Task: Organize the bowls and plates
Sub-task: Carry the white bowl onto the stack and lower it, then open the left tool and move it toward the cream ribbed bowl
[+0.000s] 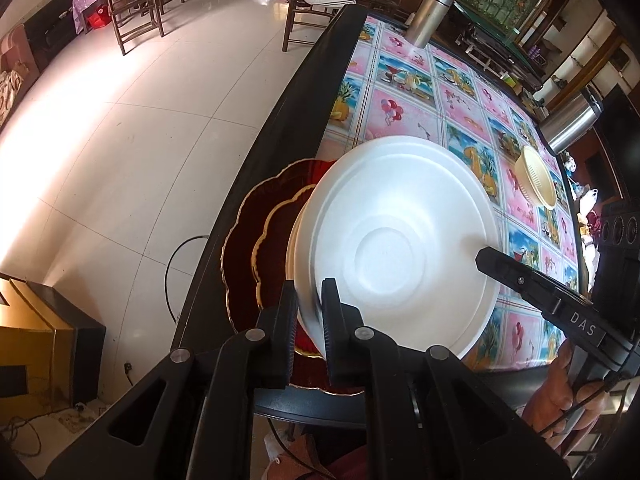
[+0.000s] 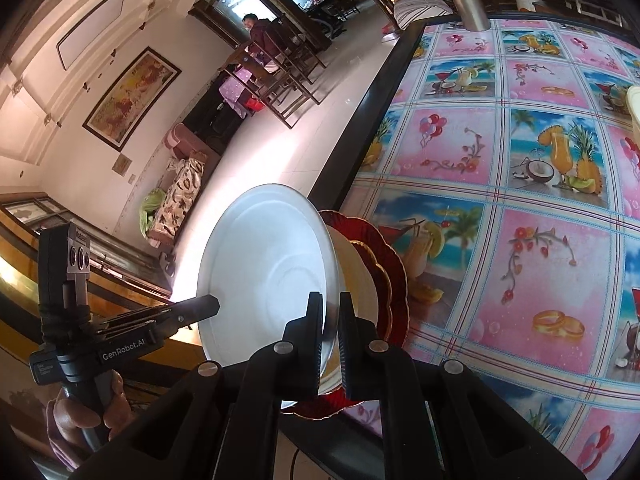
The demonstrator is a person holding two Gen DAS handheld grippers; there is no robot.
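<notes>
A white plate [image 1: 400, 240] is held tilted above a stack at the table's near-left corner. My left gripper [image 1: 310, 312] is shut on its near rim. My right gripper [image 2: 331, 328] is shut on the opposite rim of the same white plate [image 2: 264, 276]. Under it lie a cream plate [image 1: 294, 240], a smaller dark red gold-rimmed plate [image 1: 276, 236] and a larger dark red scalloped plate [image 1: 240, 240]. These show in the right wrist view as the cream plate [image 2: 356, 280] and the red plates [image 2: 394, 276]. A yellow ribbed bowl [image 1: 534, 176] lies on its side farther right.
The table has a pink pictured oilcloth [image 1: 404, 80] and a black raised edge [image 1: 288, 112]. Two steel flasks stand at the far side [image 1: 430, 16] and the right side [image 1: 570, 122]. The tiled floor [image 1: 140, 120] lies to the left, with cardboard boxes [image 1: 36, 328].
</notes>
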